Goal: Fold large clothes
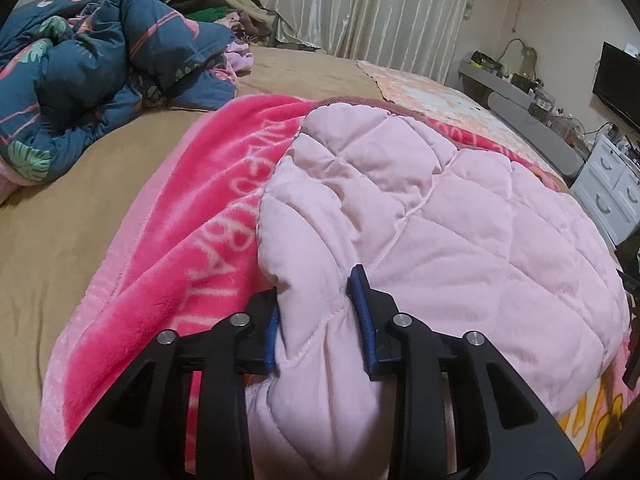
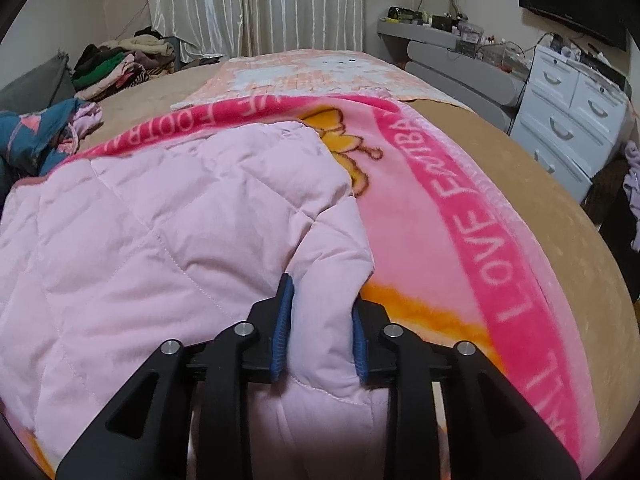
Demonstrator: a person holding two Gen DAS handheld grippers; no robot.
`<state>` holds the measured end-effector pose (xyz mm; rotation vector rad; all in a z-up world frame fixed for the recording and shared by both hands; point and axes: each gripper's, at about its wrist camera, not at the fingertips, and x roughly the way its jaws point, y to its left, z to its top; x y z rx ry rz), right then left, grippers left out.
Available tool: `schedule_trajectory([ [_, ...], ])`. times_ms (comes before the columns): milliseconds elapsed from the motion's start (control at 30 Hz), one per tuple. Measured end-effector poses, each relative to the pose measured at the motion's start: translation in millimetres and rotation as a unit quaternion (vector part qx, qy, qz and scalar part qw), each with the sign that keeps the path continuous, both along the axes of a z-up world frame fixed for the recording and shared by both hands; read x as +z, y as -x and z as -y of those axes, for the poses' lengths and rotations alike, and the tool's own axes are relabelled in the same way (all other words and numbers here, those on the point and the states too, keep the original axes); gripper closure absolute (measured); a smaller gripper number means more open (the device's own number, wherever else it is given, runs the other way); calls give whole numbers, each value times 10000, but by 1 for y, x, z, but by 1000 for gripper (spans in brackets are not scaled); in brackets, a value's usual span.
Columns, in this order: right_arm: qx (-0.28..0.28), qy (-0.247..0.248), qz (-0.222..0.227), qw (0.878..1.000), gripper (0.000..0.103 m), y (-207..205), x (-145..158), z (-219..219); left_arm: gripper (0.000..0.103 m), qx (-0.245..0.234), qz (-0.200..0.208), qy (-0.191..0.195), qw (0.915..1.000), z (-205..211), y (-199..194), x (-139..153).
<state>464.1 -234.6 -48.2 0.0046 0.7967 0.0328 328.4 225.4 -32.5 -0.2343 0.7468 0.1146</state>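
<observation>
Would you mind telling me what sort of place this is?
Most likely a home bedroom: a wide bed, curtains behind it, and a white chest of drawers beside it.

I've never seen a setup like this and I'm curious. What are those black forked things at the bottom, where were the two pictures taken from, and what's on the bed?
There is no robot here. A person holds a two-fingered claw in each hand, and a wide-angle camera on each looks forward along its fingers. One picture comes from the left claw, the other from the right claw. The blue strips are the gripping pads.

On the tan bed lies a bright pink blanket with lettering. On top of it is a pale pink quilted garment, which is the item being folded. Each claw has a fold of the garment's near edge between its pads, one at each side. A crumpled blue floral quilt sits further back.
</observation>
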Motion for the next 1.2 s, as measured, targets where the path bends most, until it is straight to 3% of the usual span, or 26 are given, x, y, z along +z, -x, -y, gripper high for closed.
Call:
schedule_trajectory([
  [33, 2, -51, 35, 10000, 66, 5, 3, 2, 78, 21, 7, -5, 10000, 0, 1, 1],
  [67, -60, -80, 64, 9999, 52, 10, 6, 5, 76, 40, 12, 3, 10000, 0, 1, 2],
  [167, -126, -393, 280, 9988, 25, 32, 17, 16, 63, 73, 46, -19, 10000, 0, 3, 7],
  [367, 18, -739, 638, 9952, 6, 72, 37, 22, 26, 164, 121, -38, 9998, 2, 9, 20],
  [467, 148, -711, 780, 9943, 4, 86, 49, 17, 9, 192, 344, 0, 9992, 5, 17, 34],
  [833, 306, -865, 1210, 9884, 4, 109, 83, 15, 9, 92, 706, -59, 9974, 33, 38, 75],
  [1200, 433, -990, 1562, 9818, 4, 136, 110, 8, 9, -214, 885, -141, 9957, 61, 67, 98],
])
